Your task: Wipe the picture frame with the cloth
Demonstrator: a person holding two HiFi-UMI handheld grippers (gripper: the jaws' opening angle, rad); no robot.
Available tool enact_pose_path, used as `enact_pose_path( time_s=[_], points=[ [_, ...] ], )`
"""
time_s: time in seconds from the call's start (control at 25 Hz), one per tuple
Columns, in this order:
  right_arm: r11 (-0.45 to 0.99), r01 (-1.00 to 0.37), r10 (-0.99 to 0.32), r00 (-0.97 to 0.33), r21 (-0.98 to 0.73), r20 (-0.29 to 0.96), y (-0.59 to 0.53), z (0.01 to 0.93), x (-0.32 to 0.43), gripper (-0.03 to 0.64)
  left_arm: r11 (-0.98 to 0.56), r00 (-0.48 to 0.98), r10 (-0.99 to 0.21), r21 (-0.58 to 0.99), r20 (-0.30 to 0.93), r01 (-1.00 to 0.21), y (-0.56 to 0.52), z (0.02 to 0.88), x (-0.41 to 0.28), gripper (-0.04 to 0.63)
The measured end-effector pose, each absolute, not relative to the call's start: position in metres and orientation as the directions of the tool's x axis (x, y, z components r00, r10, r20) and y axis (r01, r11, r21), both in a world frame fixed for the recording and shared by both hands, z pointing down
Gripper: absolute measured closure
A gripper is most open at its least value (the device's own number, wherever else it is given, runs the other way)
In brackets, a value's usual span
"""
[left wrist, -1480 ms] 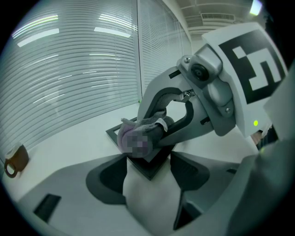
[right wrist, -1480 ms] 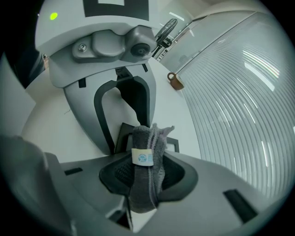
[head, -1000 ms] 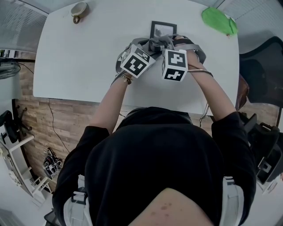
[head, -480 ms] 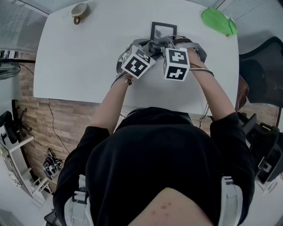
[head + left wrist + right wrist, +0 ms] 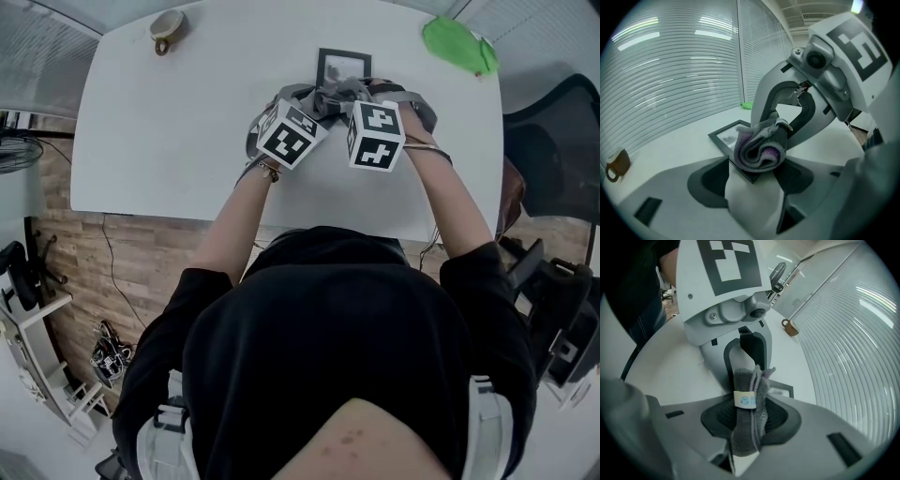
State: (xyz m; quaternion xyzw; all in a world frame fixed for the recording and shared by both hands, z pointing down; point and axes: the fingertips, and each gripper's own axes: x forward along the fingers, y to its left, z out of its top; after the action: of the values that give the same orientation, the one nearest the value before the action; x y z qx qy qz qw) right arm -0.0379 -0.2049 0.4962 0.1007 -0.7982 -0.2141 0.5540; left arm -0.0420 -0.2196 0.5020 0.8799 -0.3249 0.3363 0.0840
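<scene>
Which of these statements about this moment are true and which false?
1. The left tongs and the right tongs both grip the cloth. True.
2. The picture frame stands upright. False: it lies flat on the table.
3. The green object rests on the picture frame. False: it lies apart from it, at the table's far right corner.
4. A cup sits near the table's far left corner. True.
</scene>
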Motion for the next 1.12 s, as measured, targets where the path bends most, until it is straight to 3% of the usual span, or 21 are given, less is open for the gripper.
enact_pose_path(
  time_s=[0.56, 1.12],
  points=[
    [0.884, -0.152, -0.462, -0.443, 0.443, 0.769, -0.199, 0.481, -0.027, 0.503, -0.765, 0.549, -0.522, -0.073, 0.653, -0.640, -0.211, 0.500, -0.045, 0.290],
    [0.703, -0.589, -0.709, -0.538, 0.399, 0.456, -0.196, 0.407, -0.005, 0.502, -0.750, 0.631, -0.599, -0.070, 0.494, -0.657, -0.187, 0.432, -0.049, 0.290]
  ],
)
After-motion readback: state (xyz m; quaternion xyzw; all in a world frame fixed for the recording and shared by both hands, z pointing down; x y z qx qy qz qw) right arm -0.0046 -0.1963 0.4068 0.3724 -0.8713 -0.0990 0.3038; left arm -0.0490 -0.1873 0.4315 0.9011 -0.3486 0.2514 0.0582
